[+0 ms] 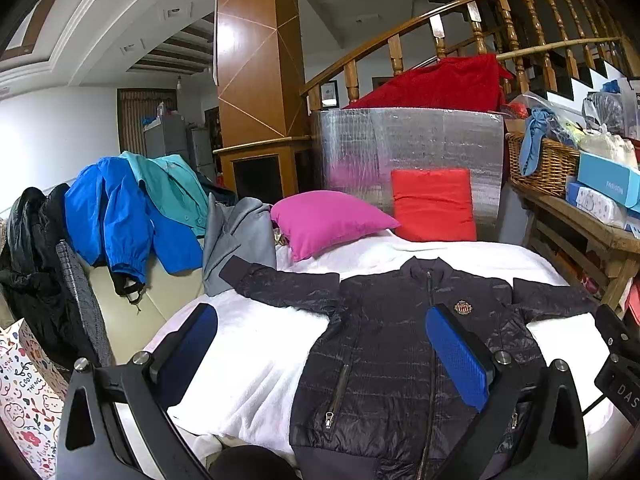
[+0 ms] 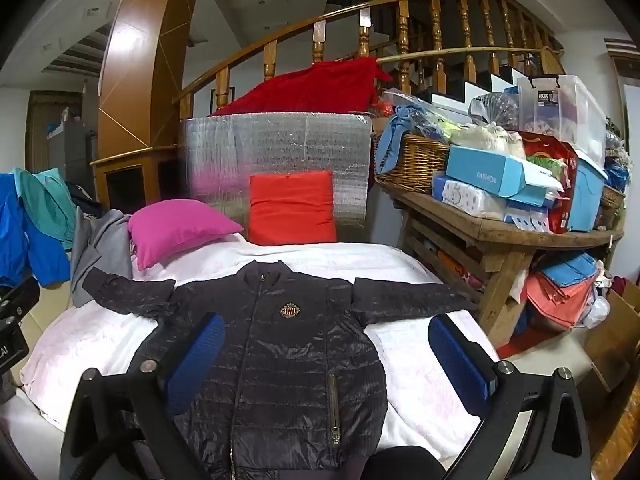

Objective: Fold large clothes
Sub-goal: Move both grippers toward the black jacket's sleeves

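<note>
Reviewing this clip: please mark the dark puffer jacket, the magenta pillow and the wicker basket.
dark puffer jacket [image 2: 280, 356]: right wrist view, quilted chest below the crest.
magenta pillow [image 1: 324, 220]: left wrist view, middle of its face.
wicker basket [image 2: 416, 160]: right wrist view, woven front wall.

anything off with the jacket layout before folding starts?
Nothing stands out. The dark jacket lies flat, zipped, front up on the white blanket, sleeves spread. Left gripper and right gripper are open above it.

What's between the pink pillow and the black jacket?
Just bare white blanket. In the right wrist view, the pink pillow sits behind the jacket, and only blanket shows between them.
</note>
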Motion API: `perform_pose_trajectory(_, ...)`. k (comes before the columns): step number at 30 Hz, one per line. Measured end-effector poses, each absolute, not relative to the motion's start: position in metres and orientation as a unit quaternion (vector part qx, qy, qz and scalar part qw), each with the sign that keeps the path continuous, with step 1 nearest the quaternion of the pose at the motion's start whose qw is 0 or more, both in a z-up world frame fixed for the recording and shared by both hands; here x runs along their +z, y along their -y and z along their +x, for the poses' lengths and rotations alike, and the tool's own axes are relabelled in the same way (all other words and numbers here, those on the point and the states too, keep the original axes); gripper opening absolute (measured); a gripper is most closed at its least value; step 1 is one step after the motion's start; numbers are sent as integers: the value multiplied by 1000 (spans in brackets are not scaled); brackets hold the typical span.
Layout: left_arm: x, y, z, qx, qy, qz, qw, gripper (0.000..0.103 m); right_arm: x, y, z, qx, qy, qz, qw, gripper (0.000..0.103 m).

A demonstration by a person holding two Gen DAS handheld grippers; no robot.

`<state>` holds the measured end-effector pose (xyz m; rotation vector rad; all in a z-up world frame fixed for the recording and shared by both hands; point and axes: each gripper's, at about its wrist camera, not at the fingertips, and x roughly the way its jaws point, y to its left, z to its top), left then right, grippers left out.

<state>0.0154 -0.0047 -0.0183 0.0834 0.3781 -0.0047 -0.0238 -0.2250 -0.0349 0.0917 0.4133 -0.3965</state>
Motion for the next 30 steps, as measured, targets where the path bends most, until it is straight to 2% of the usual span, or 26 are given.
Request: perform_pose_trajectory(30, -35, 21, 28, -26, -213, 52, 975, 103, -55, 238, -8, -211, -236, 46, 948, 103)
